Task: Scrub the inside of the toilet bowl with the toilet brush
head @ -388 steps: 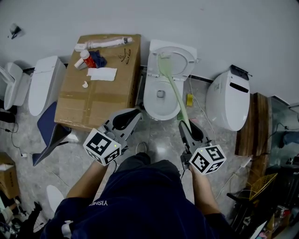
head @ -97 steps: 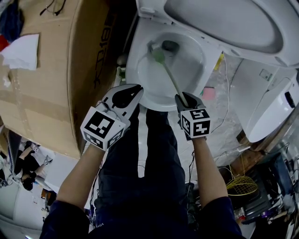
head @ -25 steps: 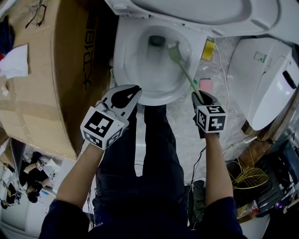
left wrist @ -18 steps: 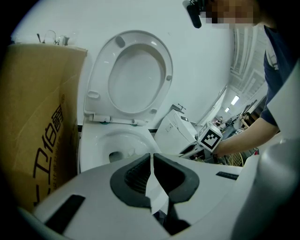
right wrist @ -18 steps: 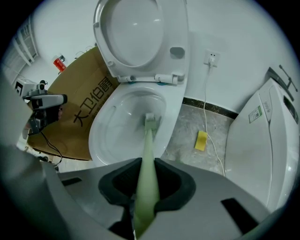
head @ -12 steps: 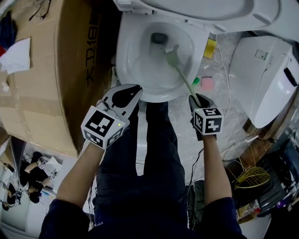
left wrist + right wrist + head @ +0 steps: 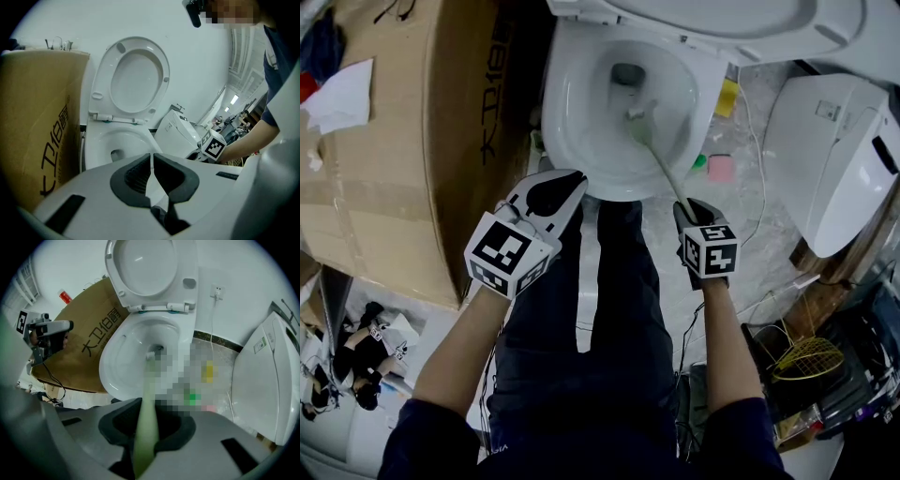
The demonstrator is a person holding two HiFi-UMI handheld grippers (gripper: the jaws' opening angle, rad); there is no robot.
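Observation:
The white toilet bowl (image 7: 581,122) is open, its seat and lid (image 7: 136,79) raised against the wall. A pale green toilet brush (image 7: 661,164) reaches into it, and its head (image 7: 637,118) rests on the inner wall just below the drain. My right gripper (image 7: 691,214) is shut on the handle (image 7: 149,413) at the bowl's front right; the brush head (image 7: 152,354) shows beyond the jaws. My left gripper (image 7: 551,192) hovers shut and holds nothing at the bowl's front left rim, with its jaws (image 7: 151,157) pointing at the bowl (image 7: 117,140).
A big cardboard box (image 7: 403,141) stands tight against the toilet's left, with a white tissue (image 7: 339,98) on top. A second white toilet (image 7: 839,159) lies to the right. Yellow (image 7: 727,97) and pink (image 7: 721,167) items and cables lie on the floor between them.
The brush head has slid from the bowl's right wall toward the middle, below the drain. My right gripper has shifted a little left with it. The left gripper has stayed put.

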